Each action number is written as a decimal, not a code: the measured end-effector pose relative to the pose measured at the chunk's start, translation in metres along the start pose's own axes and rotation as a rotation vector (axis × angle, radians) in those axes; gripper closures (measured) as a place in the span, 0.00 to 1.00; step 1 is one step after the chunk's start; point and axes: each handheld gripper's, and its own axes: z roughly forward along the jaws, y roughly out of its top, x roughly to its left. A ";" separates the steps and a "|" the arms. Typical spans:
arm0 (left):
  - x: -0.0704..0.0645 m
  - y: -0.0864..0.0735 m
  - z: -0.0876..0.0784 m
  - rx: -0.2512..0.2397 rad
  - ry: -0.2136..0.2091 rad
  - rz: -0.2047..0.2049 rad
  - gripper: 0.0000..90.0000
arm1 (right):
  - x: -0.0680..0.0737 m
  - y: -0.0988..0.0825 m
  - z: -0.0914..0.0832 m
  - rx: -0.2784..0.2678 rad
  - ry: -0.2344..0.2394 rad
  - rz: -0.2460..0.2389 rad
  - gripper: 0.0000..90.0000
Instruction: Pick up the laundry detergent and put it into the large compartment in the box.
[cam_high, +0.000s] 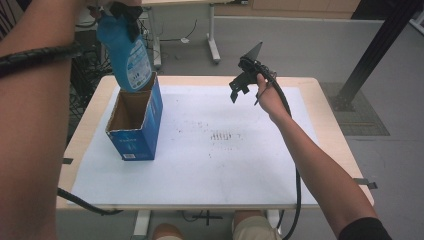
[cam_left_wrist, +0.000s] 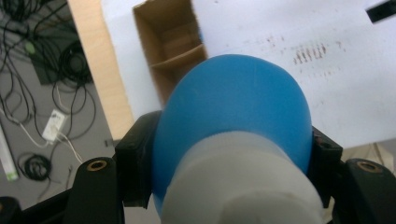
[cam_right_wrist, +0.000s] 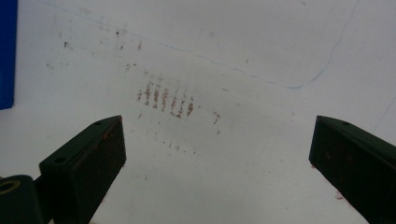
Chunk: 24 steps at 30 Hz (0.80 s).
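A blue bottle (cam_high: 126, 55) with a pale label hangs upright over the far end of an open blue cardboard box (cam_high: 142, 135). Its lower end overlaps the box's far rim. My left gripper (cam_high: 122, 15) is shut on the bottle's upper part. In the left gripper view the blue bottle (cam_left_wrist: 233, 102) and its white cap (cam_left_wrist: 243, 186) sit between the black pads (cam_left_wrist: 137, 158), with the box's brown inside (cam_left_wrist: 173, 51) below. My right gripper (cam_high: 240, 90) hovers open above the table's far middle. Its jaws stand wide apart in the right gripper view (cam_right_wrist: 217, 140), with nothing between them.
A white sheet (cam_high: 225, 165) with reddish-brown smudges (cam_right_wrist: 163, 100) covers the wooden table (cam_high: 330, 130). A black stand (cam_high: 375, 55) rises at the right, and cables (cam_left_wrist: 42, 93) lie on the floor left of the table. Another table's legs (cam_high: 212, 35) are behind.
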 end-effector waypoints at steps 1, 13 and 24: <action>0.000 0.000 0.000 0.000 0.000 0.000 0.40 | 0.000 0.000 0.000 0.000 0.000 0.000 0.04; 0.029 -0.001 0.001 0.005 -0.004 -0.212 0.40 | -0.002 0.000 0.000 0.001 0.002 0.002 0.04; 0.040 -0.003 0.008 0.004 -0.011 -0.256 0.40 | -0.007 -0.001 -0.002 0.000 0.005 0.008 0.04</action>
